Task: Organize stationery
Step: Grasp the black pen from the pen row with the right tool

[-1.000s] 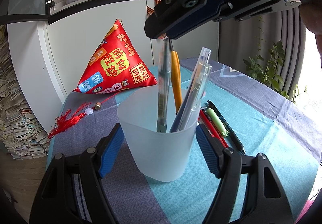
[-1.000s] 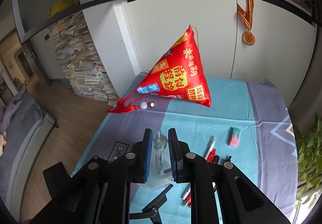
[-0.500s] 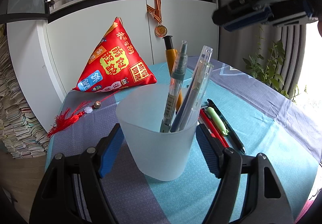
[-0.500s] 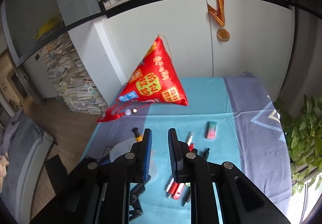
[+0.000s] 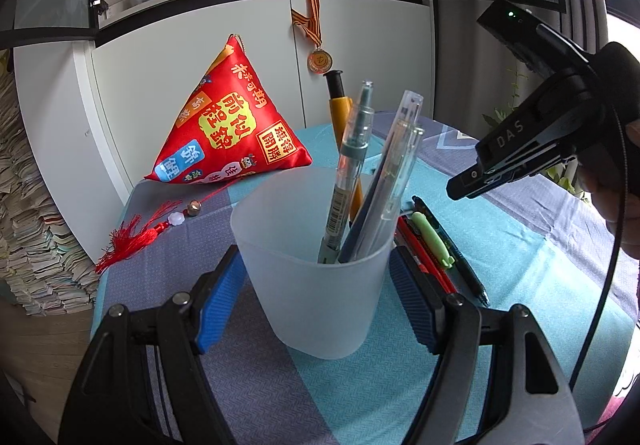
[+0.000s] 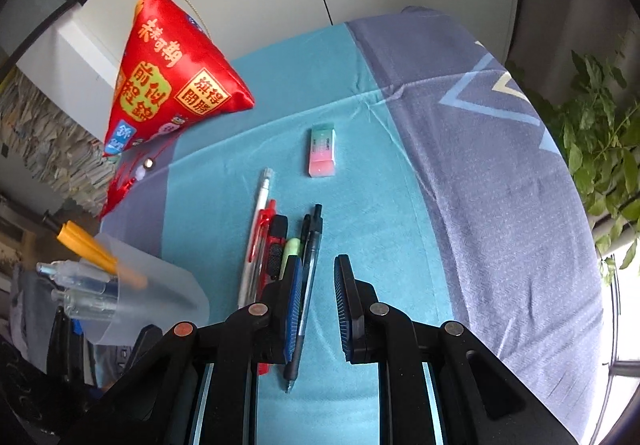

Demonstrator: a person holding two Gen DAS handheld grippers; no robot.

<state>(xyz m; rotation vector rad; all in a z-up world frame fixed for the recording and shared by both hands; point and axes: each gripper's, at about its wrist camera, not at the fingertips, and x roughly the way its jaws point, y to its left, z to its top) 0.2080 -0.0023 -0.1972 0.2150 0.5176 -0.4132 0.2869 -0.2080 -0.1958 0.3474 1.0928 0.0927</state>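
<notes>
The left gripper (image 5: 316,301) clamps a frosted cup (image 5: 316,269) of pens on the counter (image 6: 360,181). At the cup's three o'clock, the right gripper (image 6: 318,305), pads slightly apart and empty, hovers over loose pens (image 6: 280,245).

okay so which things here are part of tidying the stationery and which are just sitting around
Part of the job: frosted cup with pens in it; loose pens on the cloth; eraser; left gripper around the cup; right gripper, empty over the pens.

Just lying about: red pyramid cushion; medal; plant.
</notes>
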